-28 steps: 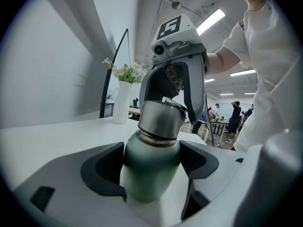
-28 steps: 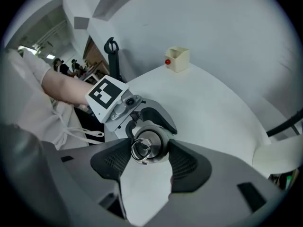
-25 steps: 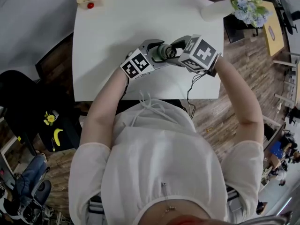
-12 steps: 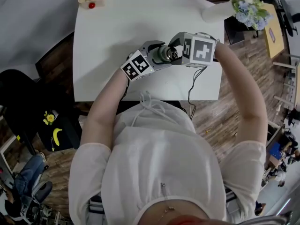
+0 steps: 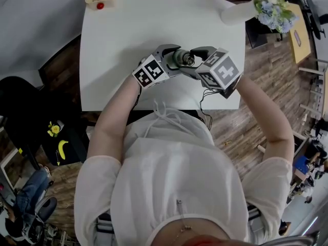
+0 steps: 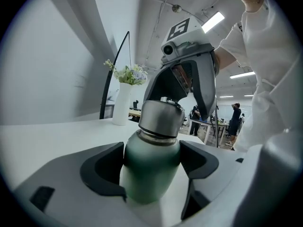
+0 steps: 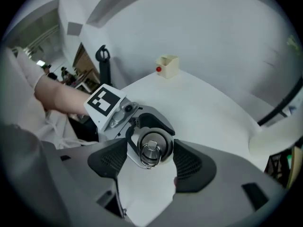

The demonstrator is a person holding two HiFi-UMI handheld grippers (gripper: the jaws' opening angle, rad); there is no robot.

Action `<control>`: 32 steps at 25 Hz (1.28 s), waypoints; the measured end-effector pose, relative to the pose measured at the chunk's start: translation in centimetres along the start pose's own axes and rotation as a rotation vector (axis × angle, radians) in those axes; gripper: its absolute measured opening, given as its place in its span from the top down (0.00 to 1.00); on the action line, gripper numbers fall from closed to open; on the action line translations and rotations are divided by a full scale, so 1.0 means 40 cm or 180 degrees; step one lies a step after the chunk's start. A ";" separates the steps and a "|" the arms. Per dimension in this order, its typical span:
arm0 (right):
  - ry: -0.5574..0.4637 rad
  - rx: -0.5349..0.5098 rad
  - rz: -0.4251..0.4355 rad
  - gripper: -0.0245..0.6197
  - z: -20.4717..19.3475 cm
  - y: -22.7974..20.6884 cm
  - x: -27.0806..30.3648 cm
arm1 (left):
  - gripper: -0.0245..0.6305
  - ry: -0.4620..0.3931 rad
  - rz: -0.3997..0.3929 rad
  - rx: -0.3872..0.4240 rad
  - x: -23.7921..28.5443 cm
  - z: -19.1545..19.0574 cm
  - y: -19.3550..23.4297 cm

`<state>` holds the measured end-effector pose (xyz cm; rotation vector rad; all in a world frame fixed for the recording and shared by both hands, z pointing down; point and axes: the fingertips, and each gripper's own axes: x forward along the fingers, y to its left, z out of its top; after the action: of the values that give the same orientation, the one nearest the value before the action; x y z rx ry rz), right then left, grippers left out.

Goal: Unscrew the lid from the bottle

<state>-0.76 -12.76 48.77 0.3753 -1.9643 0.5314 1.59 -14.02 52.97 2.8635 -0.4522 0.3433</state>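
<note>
Left gripper (image 6: pixel 152 167): fingers clenched on the body of the dark green metal bottle (image 6: pixel 150 150), below its shoulder. The hold appears intended to brace the bottle against turning while the cap is worked.

Location: the bottle is held upright over the white surface (image 5: pixel 128 29). It sits well apart from the white vase of pale flowers (image 5: pixel 238 12), on the person's side of that vase. Whether its base rests on the surface cannot be determined.

Right gripper (image 7: pixel 150 157): it comes down steeply from above onto the brushed steel lid (image 6: pixel 160 117). Its fingers have just been opening. The lid stands between them, but the pads look released, with a sliver of space on one side.

Assessment: the lid remains seated on the neck, with no gap visible. The release looks like a reset of the wrist before a fresh turn. The next grip needs to be square on the lid's rim, as a slip on smooth metal is the likely fault.
</note>
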 end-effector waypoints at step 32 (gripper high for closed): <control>0.1125 -0.2512 0.0531 0.57 -0.015 0.012 0.018 | 0.39 0.0000 -0.0013 -0.0044 0.006 -0.009 -0.002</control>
<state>-0.85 -12.06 49.53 -0.3595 -1.7031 -0.1005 1.77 -13.92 53.37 2.8504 -0.4470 0.3383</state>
